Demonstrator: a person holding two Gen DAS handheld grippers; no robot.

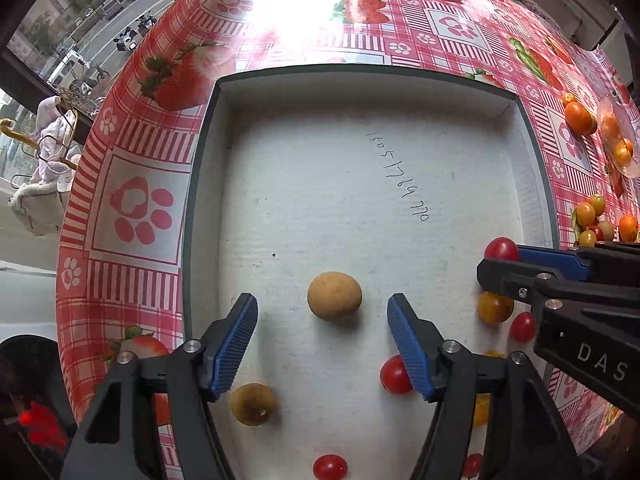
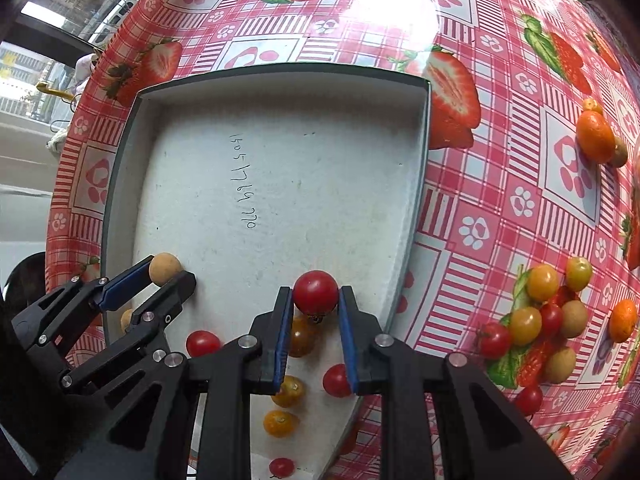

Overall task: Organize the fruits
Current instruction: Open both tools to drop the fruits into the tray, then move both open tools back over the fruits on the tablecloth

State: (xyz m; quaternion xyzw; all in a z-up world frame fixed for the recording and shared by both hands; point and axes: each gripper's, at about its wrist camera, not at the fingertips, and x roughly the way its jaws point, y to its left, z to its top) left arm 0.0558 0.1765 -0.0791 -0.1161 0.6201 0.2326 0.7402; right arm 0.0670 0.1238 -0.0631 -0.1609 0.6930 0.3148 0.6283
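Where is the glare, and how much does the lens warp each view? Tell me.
Left wrist: a white glare patch washes out the tablecloth beyond the box; fisheye bows the box edges. Right wrist: glare sits top right of centre on the cloth, and the box bulges likewise.

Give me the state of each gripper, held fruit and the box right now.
Left hand-held gripper: open, around the tan longan.
Right hand-held gripper: shut on red cherry tomato.
Tray box: lidless, holding several fruits.
Loose fruit pile: on tablecloth, outside box.
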